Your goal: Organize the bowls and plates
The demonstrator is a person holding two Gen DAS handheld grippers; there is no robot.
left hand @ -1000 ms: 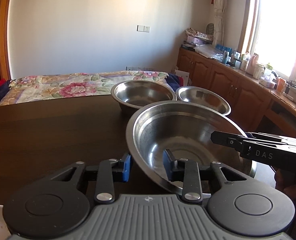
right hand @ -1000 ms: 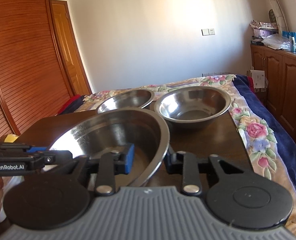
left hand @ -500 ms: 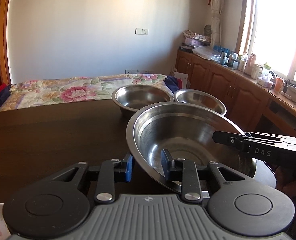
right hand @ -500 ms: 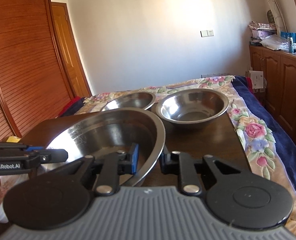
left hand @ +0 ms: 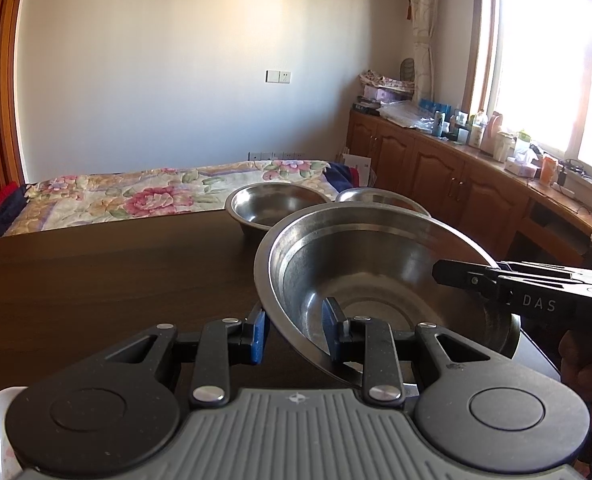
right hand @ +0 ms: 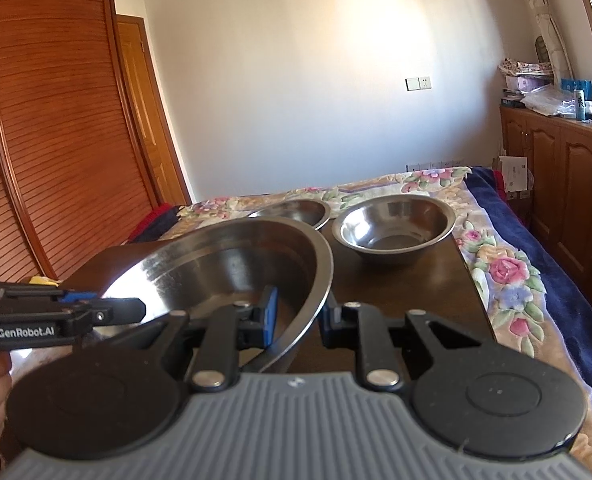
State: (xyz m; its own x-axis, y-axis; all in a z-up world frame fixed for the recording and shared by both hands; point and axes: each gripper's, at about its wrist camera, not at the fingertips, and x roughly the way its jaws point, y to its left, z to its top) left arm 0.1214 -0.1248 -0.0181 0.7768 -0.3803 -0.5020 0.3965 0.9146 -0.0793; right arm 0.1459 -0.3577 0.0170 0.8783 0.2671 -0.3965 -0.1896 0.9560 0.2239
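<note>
At the bottom of the left wrist view, the left gripper (left hand: 293,330) straddles the near rim of a large steel bowl (left hand: 376,280), one blue pad outside the wall and the other inside. A gap shows between the outer pad and the metal, so it brackets the rim rather than clearly pinching it; I cannot tell whether it is bearing any load. The right gripper (right hand: 298,318) does the same on the opposite rim, seen at the lower centre of its own view, its fingers either side of the steel with some slack showing. Taking the bowl at two opposite edges probably keeps so wide and shallow a thing level.

The bowl sits at centre frame over the dark wooden table (left hand: 95,272), tilted slightly; whether it is lifted or resting is not clear.

Further back, towards the middle of both views, two smaller steel bowls stand near the far table edge: the deeper bowl (right hand: 394,228) and a shallower bowl (right hand: 291,212), close beside each other. They look like the pieces to be nested. Beyond lies a floral bedspread (left hand: 135,196).
</note>
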